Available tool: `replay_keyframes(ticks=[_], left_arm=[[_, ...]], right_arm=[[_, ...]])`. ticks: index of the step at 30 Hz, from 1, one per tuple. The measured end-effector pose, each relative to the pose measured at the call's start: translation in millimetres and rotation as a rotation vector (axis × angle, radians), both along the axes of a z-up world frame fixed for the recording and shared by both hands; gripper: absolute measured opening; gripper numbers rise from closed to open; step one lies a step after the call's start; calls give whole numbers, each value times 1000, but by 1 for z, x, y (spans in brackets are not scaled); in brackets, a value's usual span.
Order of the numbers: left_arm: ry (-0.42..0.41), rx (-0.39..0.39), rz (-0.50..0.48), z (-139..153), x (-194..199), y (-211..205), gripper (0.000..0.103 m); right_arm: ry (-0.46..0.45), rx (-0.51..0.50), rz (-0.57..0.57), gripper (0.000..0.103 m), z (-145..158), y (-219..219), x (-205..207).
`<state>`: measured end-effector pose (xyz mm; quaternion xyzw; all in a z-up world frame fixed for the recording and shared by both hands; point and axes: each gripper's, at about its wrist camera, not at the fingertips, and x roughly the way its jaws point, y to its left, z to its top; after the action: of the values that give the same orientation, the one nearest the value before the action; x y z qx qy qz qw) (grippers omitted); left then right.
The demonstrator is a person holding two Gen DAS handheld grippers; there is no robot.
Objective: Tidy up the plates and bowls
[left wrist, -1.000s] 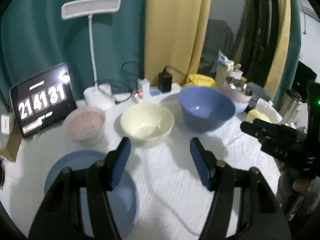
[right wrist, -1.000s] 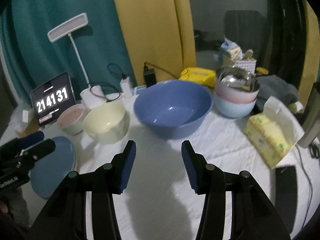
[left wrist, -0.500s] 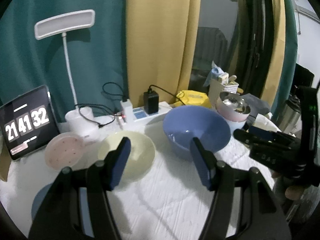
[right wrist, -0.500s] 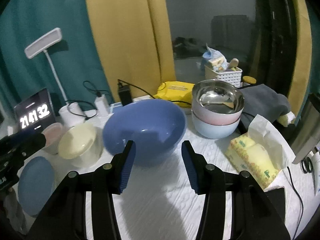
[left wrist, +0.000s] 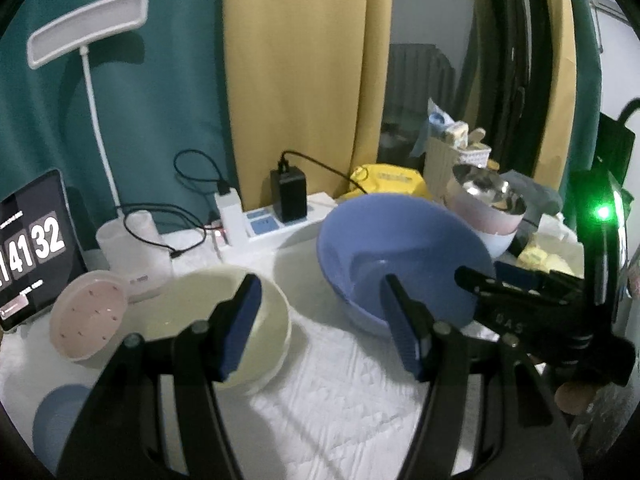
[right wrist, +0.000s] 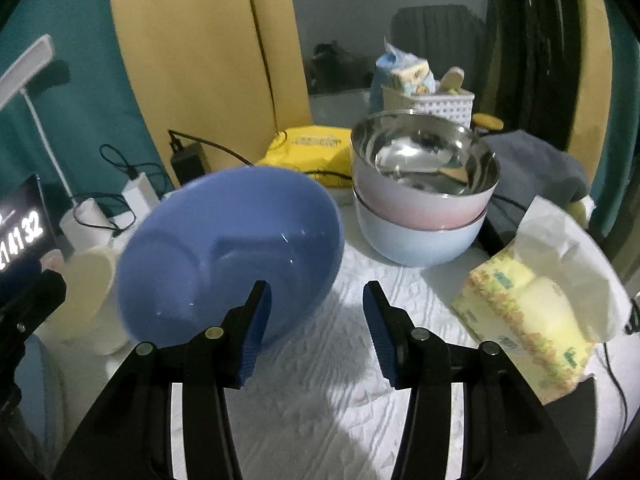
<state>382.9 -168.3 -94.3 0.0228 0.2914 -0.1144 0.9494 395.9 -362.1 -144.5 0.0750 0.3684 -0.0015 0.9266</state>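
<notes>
Right wrist view shows the right gripper, jaws apart and empty, now nearer the blue bowl than a second ago, likely approaching to grasp it

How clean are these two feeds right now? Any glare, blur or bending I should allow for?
Left wrist view: dim, heavy fisheye bending at the edges, a green light flares at right, the lamp looks unlit. Right wrist view: the steel bowl throws bright reflections, the blue bowl looks stretched and tilted by the lens, and claw shadows fall on the white cloth.
</notes>
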Motion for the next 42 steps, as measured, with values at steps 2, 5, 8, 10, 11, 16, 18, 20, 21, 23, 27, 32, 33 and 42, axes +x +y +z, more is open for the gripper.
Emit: replay_keyframes(ticks=[2,5,8,10,11,16,18,20,21,23,27,32,33,42], left_arm=[[14,3,1,-7,5,-2,63],[34,5,1,-16,10,-5,63],[51,19,-1,-23,15,-10,63],[62,21,-10,-26,18,-12,63],[65,22,-20,-27,18,-14,63],[53,62,-40,-32,19,-27,63],[45,76,-40,-34,19,-31,62],[44,84,-47,-35,20,-34,51],[49,89,-54,-36,20,-35,48],[56,91,-69,-38,20,-39,43],[53,93,-85,-37,17,-43,37],[56,86,-84,-35,14,-43,37],[54,85,-82,-34,13,-42,37],[42,60,-80,-23,-1,-35,37]], right_arm=[[12,3,1,50,-5,0,2],[33,9,6,50,-14,1,6],[52,22,7,50,-22,0,10],[62,30,6,50,-26,-1,12],[66,35,5,50,-29,-2,12],[83,65,13,48,-36,-5,12],[78,70,18,40,-35,-5,11],[78,72,19,31,-35,-5,10],[79,76,22,28,-35,-5,10],[78,81,29,22,-34,-5,9],[64,86,44,18,-29,-4,5],[58,88,36,18,-25,-2,-2],[54,84,36,18,-22,-1,-3],[37,82,37,18,-7,4,-15]])
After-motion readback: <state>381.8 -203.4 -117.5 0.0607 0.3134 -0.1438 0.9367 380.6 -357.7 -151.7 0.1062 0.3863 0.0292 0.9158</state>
